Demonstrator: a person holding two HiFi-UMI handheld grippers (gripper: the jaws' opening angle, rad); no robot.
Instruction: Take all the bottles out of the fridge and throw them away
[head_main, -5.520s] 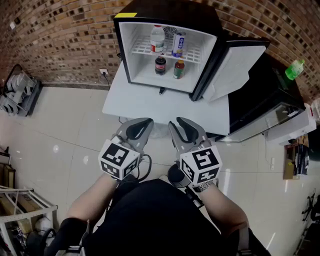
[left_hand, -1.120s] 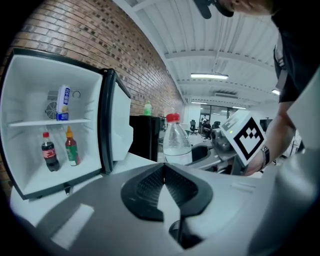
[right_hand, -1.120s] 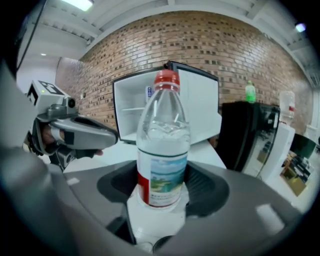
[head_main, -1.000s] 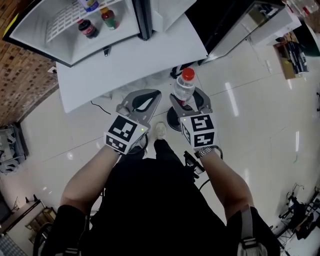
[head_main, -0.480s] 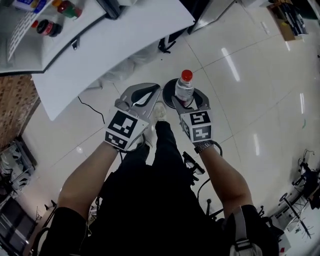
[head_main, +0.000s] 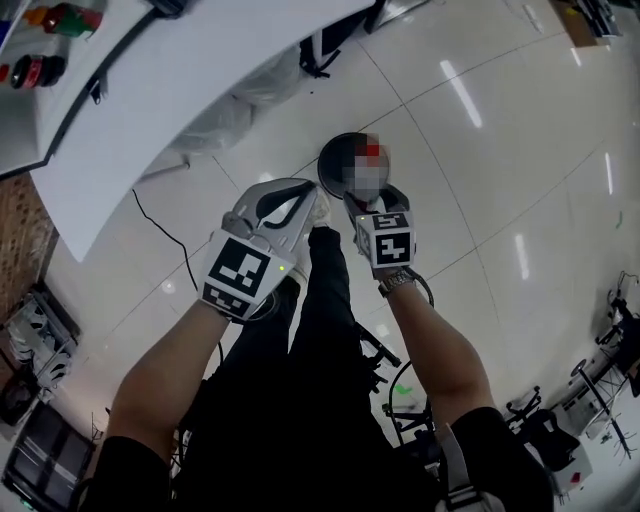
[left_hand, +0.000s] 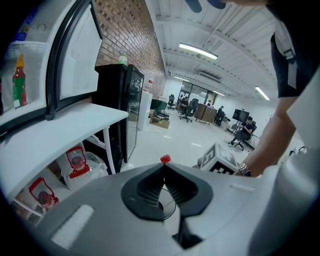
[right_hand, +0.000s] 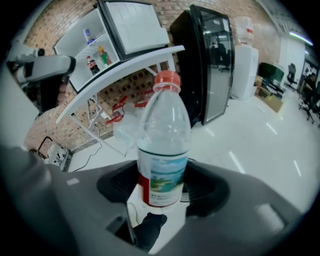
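**Containers**
- The small open fridge with a white interior (right_hand: 70, 47) stands on the white table (head_main: 200, 90).
- Its upper shelf holds a blue-labelled drink (right_hand: 87, 35). The level below holds a dark cola bottle (right_hand: 92, 64) and a red-and-green bottle (right_hand: 103, 55).
- The round black bin (head_main: 335, 160) stands on the tiled floor. Its contents cannot be made out.

**Grippers**
- The right gripper (right_hand: 162, 192) has its jaws set wide and clamped on the label band of the clear plastic water bottle with a red cap (right_hand: 164, 145). The bottle stands upright between the jaws. In the head view it overlaps the bin's rim.
- The left gripper (left_hand: 164, 172) has its jaw tips touching, with nothing between them. It sits just beside the right gripper.
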